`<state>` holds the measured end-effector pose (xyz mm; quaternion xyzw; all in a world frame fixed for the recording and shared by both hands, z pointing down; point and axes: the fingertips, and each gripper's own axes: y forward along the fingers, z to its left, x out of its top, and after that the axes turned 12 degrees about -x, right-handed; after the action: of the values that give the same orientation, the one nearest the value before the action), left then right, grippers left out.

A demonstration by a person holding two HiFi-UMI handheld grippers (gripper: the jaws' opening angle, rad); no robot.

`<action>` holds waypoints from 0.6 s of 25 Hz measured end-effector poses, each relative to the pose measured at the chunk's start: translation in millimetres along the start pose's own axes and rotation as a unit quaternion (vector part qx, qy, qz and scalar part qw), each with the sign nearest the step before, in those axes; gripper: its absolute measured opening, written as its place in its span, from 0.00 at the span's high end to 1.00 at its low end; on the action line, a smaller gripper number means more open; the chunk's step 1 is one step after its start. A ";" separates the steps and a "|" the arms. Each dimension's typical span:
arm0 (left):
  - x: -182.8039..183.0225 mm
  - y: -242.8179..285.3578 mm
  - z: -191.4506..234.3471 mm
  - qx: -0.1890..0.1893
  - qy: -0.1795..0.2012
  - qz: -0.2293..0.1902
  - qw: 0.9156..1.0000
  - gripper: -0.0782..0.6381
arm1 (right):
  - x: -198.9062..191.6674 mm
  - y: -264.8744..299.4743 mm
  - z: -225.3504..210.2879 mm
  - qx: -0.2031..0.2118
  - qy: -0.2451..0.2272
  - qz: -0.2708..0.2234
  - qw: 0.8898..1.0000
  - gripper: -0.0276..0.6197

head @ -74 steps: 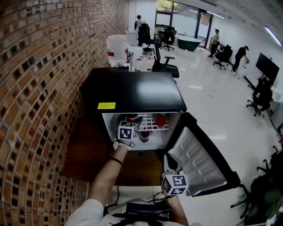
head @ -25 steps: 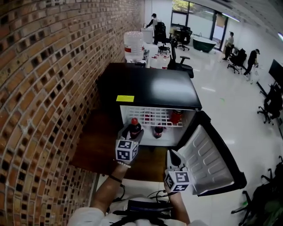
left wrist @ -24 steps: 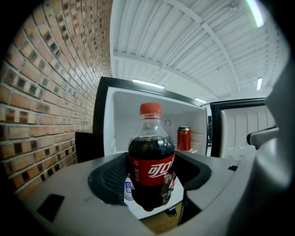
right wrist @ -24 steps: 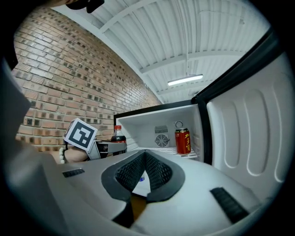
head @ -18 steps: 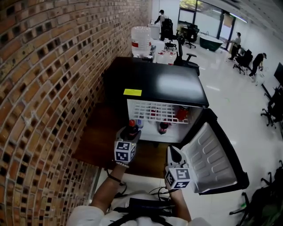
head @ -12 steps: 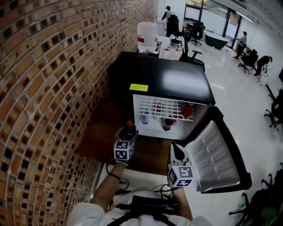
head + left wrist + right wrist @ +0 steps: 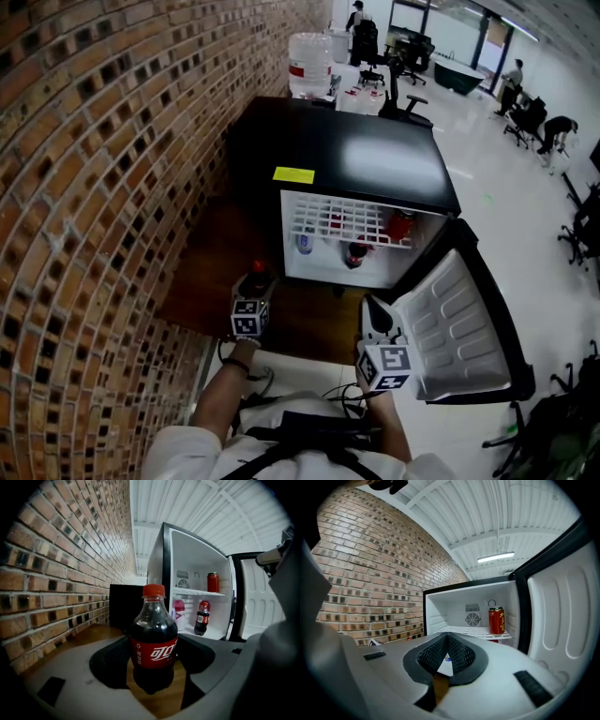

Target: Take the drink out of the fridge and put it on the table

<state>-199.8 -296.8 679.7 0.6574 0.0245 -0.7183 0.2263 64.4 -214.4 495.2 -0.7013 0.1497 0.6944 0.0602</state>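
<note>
Transfer step of the task. The left gripper (image 7: 253,292) is clenched on the cola bottle (image 7: 153,637), its dark ribbed pads pressing the belly of the bottle just below the red label. The bottle is upright and clear of the mini fridge (image 7: 347,159). It hangs over the wooden table (image 7: 202,272), off the fridge's front left corner and on the side toward the brick wall (image 7: 94,187). The right gripper (image 7: 447,651) is closed on nothing, its pads meeting at the tips, and rests near the open door (image 7: 450,328). The next move, by judgement, is to lower the bottle until its base sits flat on the bare wood, then let go. The bottle is smooth, rounded clear plastic with dark liquid and a red screw cap, so it may slip or tip if released early. The table is matt brown wood. The fridge has a glossy black top and a white interior with a wire shelf (image 7: 347,225), which carries a red can (image 7: 496,620).
</note>
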 end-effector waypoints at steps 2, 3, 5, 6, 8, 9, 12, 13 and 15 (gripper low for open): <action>-13.3 3.3 7.3 0.001 -0.006 0.005 1.000 0.47 | -0.4 1.8 0.9 0.001 -0.004 0.001 1.000 0.94; -20.7 5.2 11.2 0.003 -0.007 0.008 1.000 0.47 | -0.8 2.4 1.4 0.001 -0.006 0.002 1.000 0.94; -37.1 9.8 20.1 0.007 -0.006 0.018 1.000 0.47 | -1.8 3.2 2.5 0.002 -0.009 0.004 1.000 0.94; -43.7 11.9 23.0 0.008 -0.008 0.023 1.000 0.47 | -2.4 3.6 3.0 0.003 -0.011 0.006 1.000 0.94; -55.4 15.7 26.2 0.008 -0.015 0.032 0.999 0.47 | -4.5 4.2 3.0 0.003 -0.013 0.009 1.000 0.94; -61.7 17.7 27.3 0.008 -0.018 0.036 0.999 0.47 | -4.8 4.6 2.4 0.002 -0.014 0.010 1.000 0.94; -73.8 22.4 28.8 0.009 -0.022 0.043 0.999 0.47 | -5.1 5.8 1.6 -0.001 -0.012 0.011 1.000 0.94; -75.4 23.5 28.6 0.009 -0.024 0.045 0.999 0.47 | -5.6 6.3 2.1 -0.001 -0.011 0.012 1.000 0.94; -74.5 24.5 26.5 0.008 -0.030 0.050 0.998 0.47 | -6.7 7.1 2.9 0.001 -0.014 0.014 1.000 0.94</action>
<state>-213.3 -305.8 760.9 0.6379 -0.0210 -0.7257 0.2569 59.6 -219.5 502.6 -0.6896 0.1591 0.7045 0.0531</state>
